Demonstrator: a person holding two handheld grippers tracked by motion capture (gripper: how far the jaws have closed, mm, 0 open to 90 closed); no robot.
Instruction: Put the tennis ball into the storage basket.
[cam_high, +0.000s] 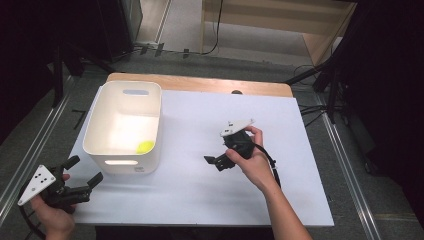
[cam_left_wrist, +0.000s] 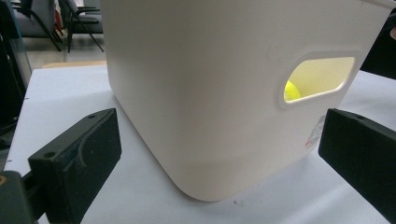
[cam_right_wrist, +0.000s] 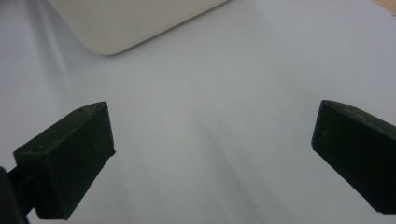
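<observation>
A white sheet (cam_high: 200, 165) covers most of the counter (cam_high: 200, 84), whose bare wooden edge shows along the far side. Around it lies grey floor, with metal rails running along both sides, dark stands and cables at the far corners, and a pale wooden frame farther back; the edges of the room are dark. In the left gripper view a few chairs stand in the background at upper left. On the sheet there is one white bin (cam_high: 123, 126), toward the left half, with a slot handle in its near wall and another in its far wall. Inside it lies one yellow-green ball (cam_high: 145, 146), near the front right corner of the bin's floor; the left gripper view catches a sliver of it through the handle slot (cam_left_wrist: 292, 91). There are two tools, one in each hand. The left tool (cam_high: 82, 171) is held at the near left corner of the counter, just short of the bin, its jaws spread wide with nothing between them and pointing toward the bin's near wall. The right tool (cam_high: 216, 161) hovers over the bare middle of the sheet, right of the bin and apart from it, jaws wide apart and holding nothing, aimed down at the white surface.
</observation>
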